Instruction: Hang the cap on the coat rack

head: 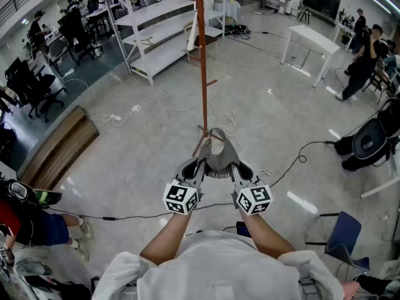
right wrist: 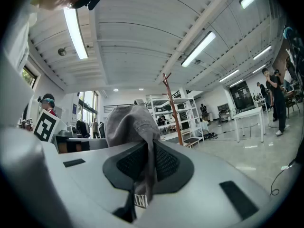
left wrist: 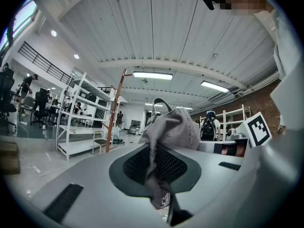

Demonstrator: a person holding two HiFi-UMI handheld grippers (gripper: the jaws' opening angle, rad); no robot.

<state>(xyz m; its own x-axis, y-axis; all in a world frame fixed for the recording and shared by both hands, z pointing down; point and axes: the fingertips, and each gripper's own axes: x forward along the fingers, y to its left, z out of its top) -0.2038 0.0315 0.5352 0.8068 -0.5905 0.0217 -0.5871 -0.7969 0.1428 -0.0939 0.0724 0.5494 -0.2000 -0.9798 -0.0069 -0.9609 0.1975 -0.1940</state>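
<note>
Step in hand: carrying the cap to the rack. Nothing hung yet.

- Cap, grey, was held in the air ahead of the person's chest, slung between the two grippers. It rested on nothing. In the head view it sat just short of the coat rack, covering the foot of the pole.
- Left gripper: jaws closed on a fold of the cap's fabric, the cloth pinched between the pads and the crown bulging beyond them.
- Right gripper: the same, clamped on the cap's other side, with a small label hanging below the pinch.
- Coat rack: thin reddish-brown pole standing on the bare floor, apart from the white shelving behind it. One short peg stuck out partway up. Both gripper views showed the pole top, with its pegs, standing higher than the cap.
- Loose cable lay on the floor left of the pole's foot.

Judgement on the next move: lift both grippers together and reach forward until the cap's open underside or back strap comes over a peg, then lower it on. Release should wait until the peg carries the weight. Opening one side early would likely let the cap swing and slide off.
</note>
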